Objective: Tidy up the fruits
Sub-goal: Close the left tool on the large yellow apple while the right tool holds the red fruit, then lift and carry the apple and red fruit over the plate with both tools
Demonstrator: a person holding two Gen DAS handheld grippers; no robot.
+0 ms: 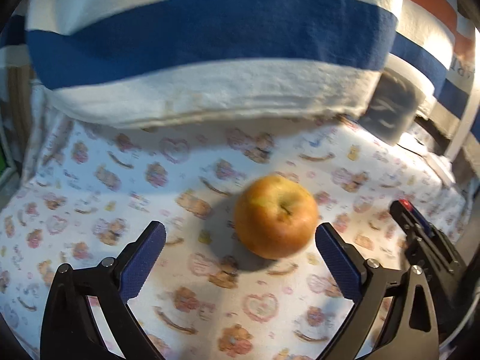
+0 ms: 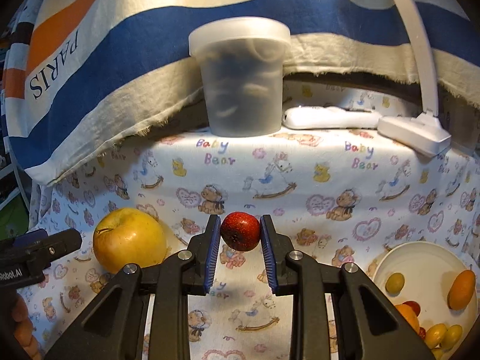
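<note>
Right tongs [image 2: 240,234] clamp small red fruit [image 2: 240,231]

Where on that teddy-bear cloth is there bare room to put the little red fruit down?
Free: the wide cloth between the tub and the grippers, and the strip between the apple and the bowl. Crowded: the bowl's lower part, piled with small fruit, and the back edge with tub, remote and lamp base.
</note>
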